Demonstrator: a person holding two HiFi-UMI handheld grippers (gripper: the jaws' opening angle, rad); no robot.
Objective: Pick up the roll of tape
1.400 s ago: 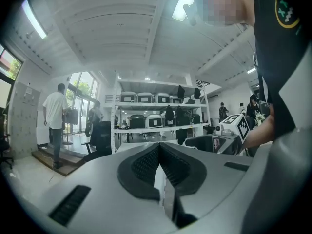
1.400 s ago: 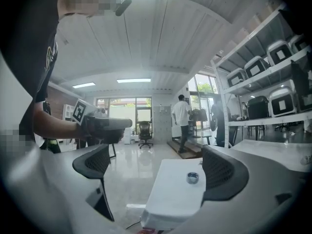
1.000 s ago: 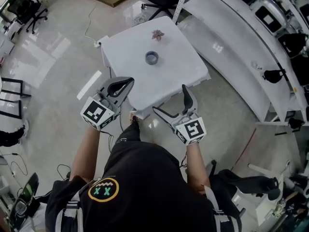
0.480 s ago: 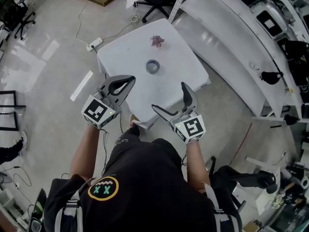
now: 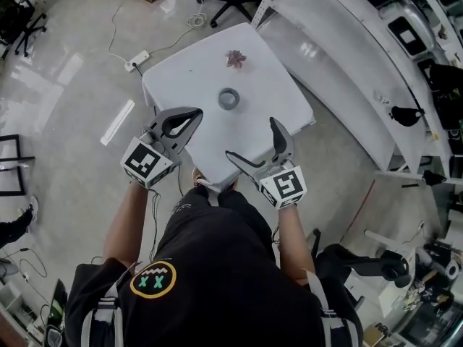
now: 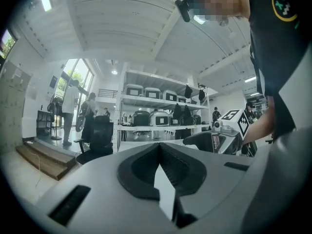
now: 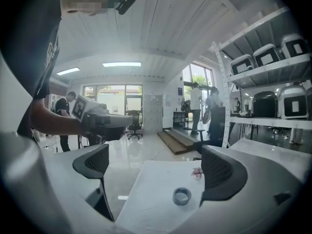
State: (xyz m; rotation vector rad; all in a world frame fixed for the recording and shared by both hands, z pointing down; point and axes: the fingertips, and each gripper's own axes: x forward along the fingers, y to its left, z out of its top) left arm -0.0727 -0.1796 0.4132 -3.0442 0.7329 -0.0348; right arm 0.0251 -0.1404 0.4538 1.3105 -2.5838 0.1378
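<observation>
Head view: grey ring-shaped roll of tape [image 5: 228,98] flat mid white square table [image 5: 181,78], untouched | left gripper [image 5: 194,113] jaws together, empty, near-left edge | right gripper [image 5: 252,137] jaws wide apart, empty, near edge, roll ahead | reach, grasp, lift all pending

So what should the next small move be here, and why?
Probably reach the right gripper forward and down toward the tape: its jaws stand apart and empty, and the tape lies flat on the table ahead of them, untouched. The left gripper has its jaws together.
</observation>
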